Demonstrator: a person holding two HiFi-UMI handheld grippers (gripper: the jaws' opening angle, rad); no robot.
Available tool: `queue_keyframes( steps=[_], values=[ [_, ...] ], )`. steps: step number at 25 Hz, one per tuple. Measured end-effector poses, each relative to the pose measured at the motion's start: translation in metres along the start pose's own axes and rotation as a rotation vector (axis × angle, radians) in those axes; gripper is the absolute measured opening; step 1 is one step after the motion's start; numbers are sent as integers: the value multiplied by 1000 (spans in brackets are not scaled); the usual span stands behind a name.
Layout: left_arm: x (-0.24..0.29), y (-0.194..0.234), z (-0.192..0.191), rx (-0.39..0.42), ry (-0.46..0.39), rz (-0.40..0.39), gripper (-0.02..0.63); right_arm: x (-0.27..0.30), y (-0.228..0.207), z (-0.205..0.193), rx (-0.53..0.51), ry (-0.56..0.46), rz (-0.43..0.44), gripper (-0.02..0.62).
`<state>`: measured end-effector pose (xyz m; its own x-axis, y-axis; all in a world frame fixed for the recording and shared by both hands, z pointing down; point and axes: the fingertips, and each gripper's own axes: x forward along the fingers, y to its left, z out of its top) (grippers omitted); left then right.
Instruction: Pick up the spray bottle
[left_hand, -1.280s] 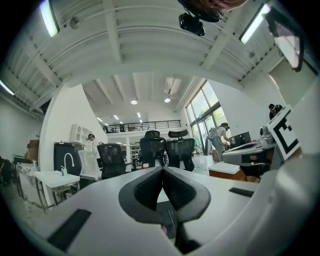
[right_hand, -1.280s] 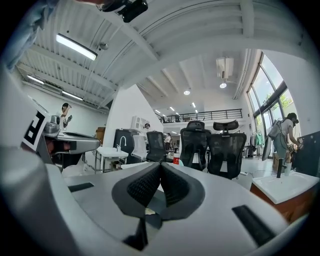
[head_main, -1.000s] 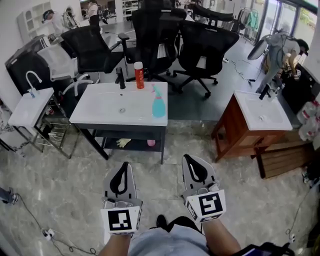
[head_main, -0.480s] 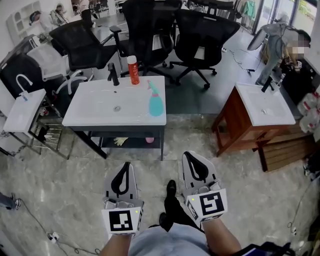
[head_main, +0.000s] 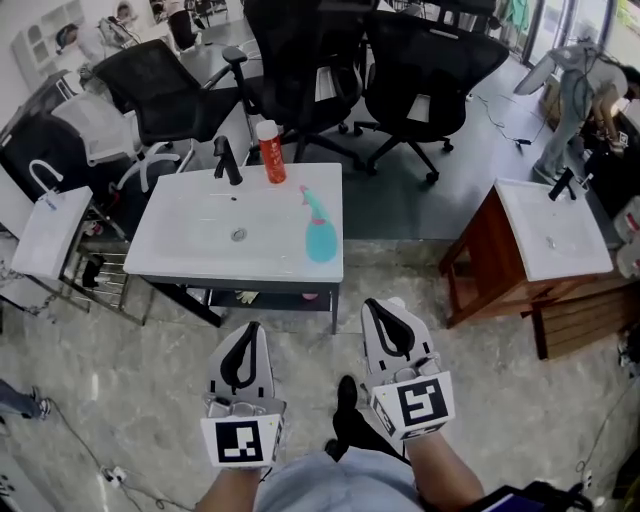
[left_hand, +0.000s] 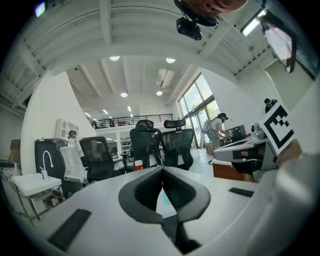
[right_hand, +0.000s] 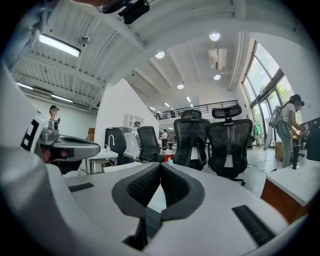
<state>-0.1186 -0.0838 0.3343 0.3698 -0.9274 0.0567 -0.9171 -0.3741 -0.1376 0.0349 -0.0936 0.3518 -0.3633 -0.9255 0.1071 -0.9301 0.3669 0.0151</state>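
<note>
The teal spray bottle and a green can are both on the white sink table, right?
Not quite: the can is red, not green. The head view shows it beside the black tap, with the teal spray bottle on the same white sink table.

Glossy white basin (head_main: 195, 222), teal plastic spray bottle (head_main: 321, 241), seemingly polished stone floor (head_main: 130, 372)
</note>
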Motion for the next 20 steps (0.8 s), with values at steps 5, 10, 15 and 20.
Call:
queue_keyframes(
  steps=[5, 10, 15, 20],
  values=[
    [63, 16, 6, 51, 5, 31, 18, 59, -31, 10, -1, -7, 54, 15],
    [112, 23, 16, 18, -4, 73, 18, 105, -55, 23, -16, -17, 114, 20],
    [132, 34, 17, 7, -4, 120, 18, 133, -60, 24, -28, -19, 166, 25],
    [140, 46, 21, 17, -10, 168, 18, 155, -56, 28, -37, -30, 220, 31]
  ],
)
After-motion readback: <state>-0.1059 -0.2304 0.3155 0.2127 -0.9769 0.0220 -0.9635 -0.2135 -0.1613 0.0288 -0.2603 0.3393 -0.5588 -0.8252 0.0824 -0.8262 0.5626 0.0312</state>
